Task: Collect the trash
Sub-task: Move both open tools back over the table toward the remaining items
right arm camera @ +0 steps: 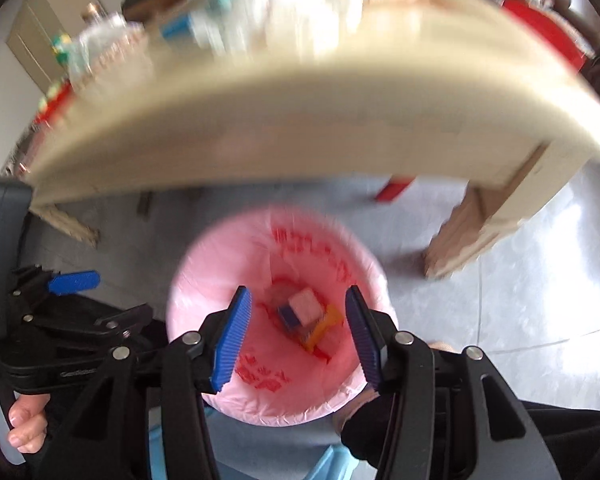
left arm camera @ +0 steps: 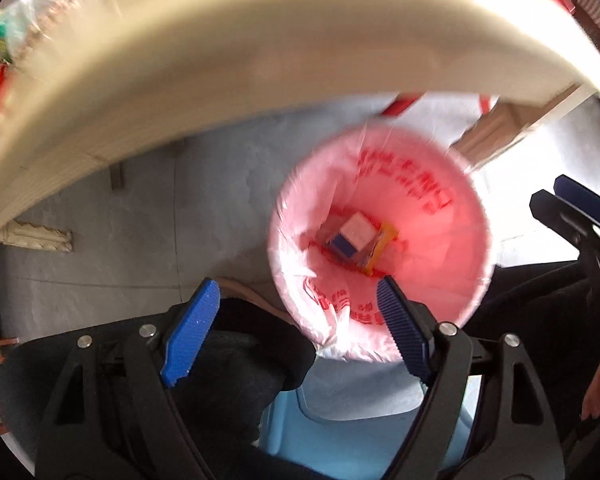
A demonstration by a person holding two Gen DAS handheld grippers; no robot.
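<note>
A bin lined with a pink bag (left arm camera: 440, 208) stands on the grey floor below the table; it also shows in the right wrist view (right arm camera: 220, 264). Inside lie a white and blue small box (left arm camera: 354, 234) (right arm camera: 302, 306) and a yellow wrapper (left arm camera: 382, 246) (right arm camera: 322, 328). My left gripper (left arm camera: 296, 294) is open and empty above the bin's near left rim. My right gripper (right arm camera: 298, 300) is open and empty right above the bin's mouth. The right gripper also shows at the right edge of the left wrist view (left arm camera: 572, 208).
A beige table (left arm camera: 260, 52) (right arm camera: 300, 120) curves over the bin, with blurred clutter on top (right arm camera: 260, 8). A wooden table leg (right arm camera: 472, 232) stands right of the bin. A light blue object (left arm camera: 360, 420) lies under my grippers. The person's dark trousers (left arm camera: 236, 372) are close.
</note>
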